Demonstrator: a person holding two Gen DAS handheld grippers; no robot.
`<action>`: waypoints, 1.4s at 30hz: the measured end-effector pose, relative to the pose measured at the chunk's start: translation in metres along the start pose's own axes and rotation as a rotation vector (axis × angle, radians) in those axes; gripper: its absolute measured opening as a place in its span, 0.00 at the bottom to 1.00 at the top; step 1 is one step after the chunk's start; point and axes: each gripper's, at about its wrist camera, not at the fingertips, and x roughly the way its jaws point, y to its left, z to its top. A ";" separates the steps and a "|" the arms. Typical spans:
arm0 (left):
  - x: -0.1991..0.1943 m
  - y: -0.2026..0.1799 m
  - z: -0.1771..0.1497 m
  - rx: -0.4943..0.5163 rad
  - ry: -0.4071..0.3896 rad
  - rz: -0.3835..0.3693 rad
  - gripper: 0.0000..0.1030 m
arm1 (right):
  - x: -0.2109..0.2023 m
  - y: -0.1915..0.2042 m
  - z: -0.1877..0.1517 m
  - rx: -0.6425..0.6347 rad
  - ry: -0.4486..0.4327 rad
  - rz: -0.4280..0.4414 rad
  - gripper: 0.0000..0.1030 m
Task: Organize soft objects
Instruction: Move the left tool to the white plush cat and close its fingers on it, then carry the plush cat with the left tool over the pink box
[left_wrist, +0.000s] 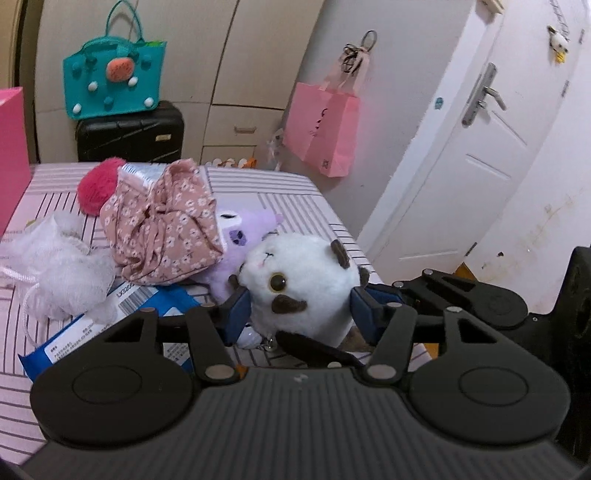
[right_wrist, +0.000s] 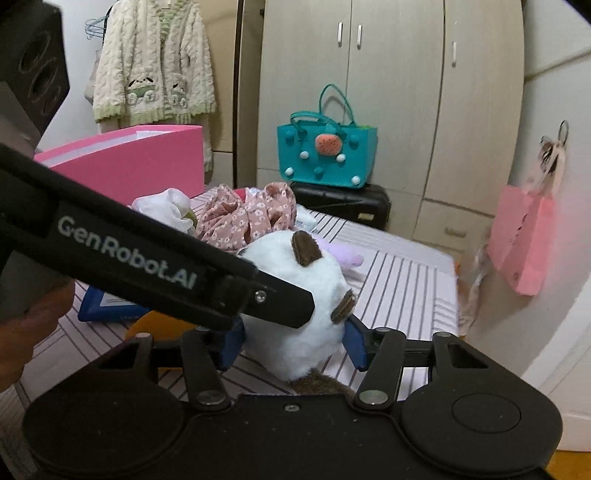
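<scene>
You grip one white plush (left_wrist: 301, 280) with both grippers

Left gripper (left_wrist: 301, 306) and right gripper (right_wrist: 293, 341) fingers pinch its sides above the striped bed (left_wrist: 295, 199); the arm (right_wrist: 147, 254) across your right view reads "GenRobot.AI".

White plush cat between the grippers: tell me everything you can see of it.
The white plush cat is round and fluffy, with brown ears, brown patches, a glossy amber eye and a dark tail. It sits on the striped bed, leaning against a purple plush. Both the left hand-held gripper and right hand-held gripper press its sides.
</scene>
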 end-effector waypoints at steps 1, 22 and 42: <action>-0.003 -0.002 0.001 0.011 -0.004 -0.006 0.56 | -0.003 0.002 0.001 -0.006 -0.006 -0.013 0.59; -0.093 -0.017 0.024 0.162 -0.064 -0.107 0.56 | -0.079 0.036 0.050 0.013 -0.049 -0.072 0.59; -0.187 0.036 0.017 0.075 0.199 -0.017 0.56 | -0.088 0.117 0.081 0.111 0.198 0.225 0.59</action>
